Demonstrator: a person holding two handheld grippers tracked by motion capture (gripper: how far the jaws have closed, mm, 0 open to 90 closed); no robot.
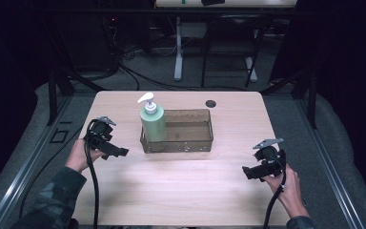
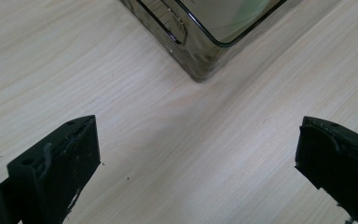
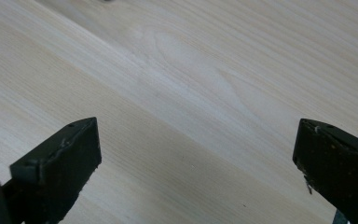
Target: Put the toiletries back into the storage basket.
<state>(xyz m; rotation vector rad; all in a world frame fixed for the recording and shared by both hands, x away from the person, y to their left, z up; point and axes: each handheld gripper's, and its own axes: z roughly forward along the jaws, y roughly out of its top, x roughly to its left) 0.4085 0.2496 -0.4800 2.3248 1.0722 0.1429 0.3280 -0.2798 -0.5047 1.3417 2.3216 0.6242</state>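
Table: a light wooden table (image 1: pixel 181 191) with a small round hole (image 1: pixel 211 103) near its far edge.
Tray: a brown see-through tray (image 1: pixel 190 143) sits near the middle of the table, with low walls and a dark rim.
Bottle: a green soap bottle (image 1: pixel 153 123) with a white pump (image 1: pixel 147 99) stands up straight inside the tray, at the end of the tray closer to the left gripper.
Around: the floor past the table is dark, with cables and the legs of another table (image 1: pixel 178 52) far back.
In the way: bare wood lies between each gripper and the tray.
Left gripper: the left gripper (image 1: pixel 119 152) is held by the left hand (image 1: pixel 80 155) just above the table; its two black jaws are wide apart and hold nothing.
Tray from left gripper: in the left gripper view the tray's near corner (image 2: pixel 200 70) is straight ahead, a little way past the jaw tips, not touching them.
Bottle from left gripper: ahead and just past that corner, inside the tray.
Right gripper: the right gripper (image 1: pixel 250 172) is held by the right hand (image 1: pixel 288 186); its jaws are wide apart too and hold nothing.
Tray from right gripper: the tray is well apart from it, off toward the other gripper and farther back.
Right gripper view: plain wood (image 3: pixel 177 93) lies ahead of the jaws.
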